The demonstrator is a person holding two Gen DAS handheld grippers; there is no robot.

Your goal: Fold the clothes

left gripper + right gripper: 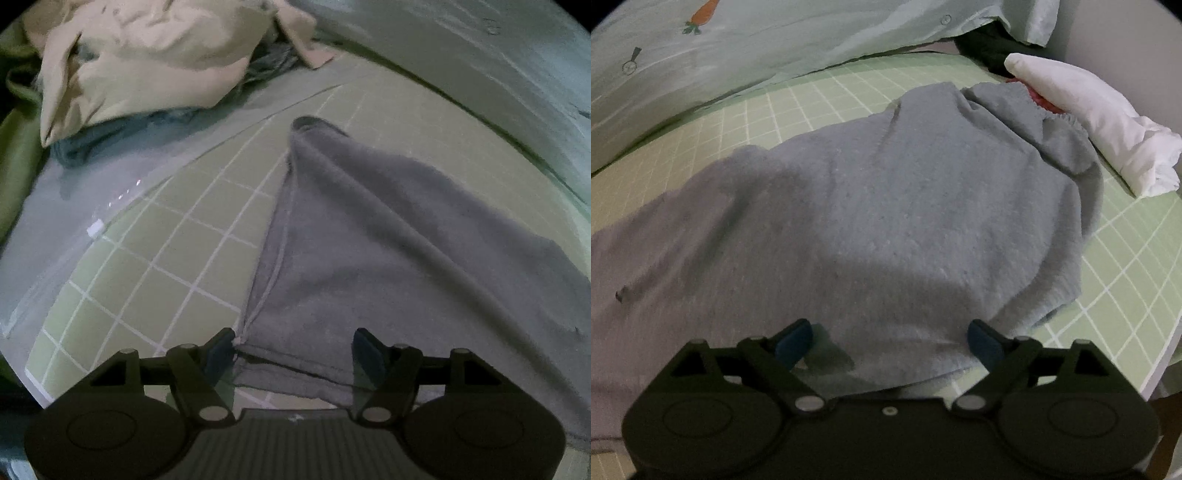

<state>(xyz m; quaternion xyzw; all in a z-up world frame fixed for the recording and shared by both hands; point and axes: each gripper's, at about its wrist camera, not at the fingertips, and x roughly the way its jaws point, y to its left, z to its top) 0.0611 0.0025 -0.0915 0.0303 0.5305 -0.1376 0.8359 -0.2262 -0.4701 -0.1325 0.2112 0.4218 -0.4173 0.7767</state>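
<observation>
Grey sweater (871,221) spread on my green grid mat (155,258), near edge at both hand-held grippers. Left hand-held gripper (293,356) open over hem corner; right hand-held gripper (888,341) open, holding nothing.

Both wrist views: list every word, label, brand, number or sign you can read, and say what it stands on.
No readable text in either view.
Pale green sheet: printed pictures only, a carrot and small round motifs, no letters.
Gray garment: no label or print shows.
Green grid mat: white lines only, no numbers visible.
Left gripper and right gripper: no markings legible.
</observation>
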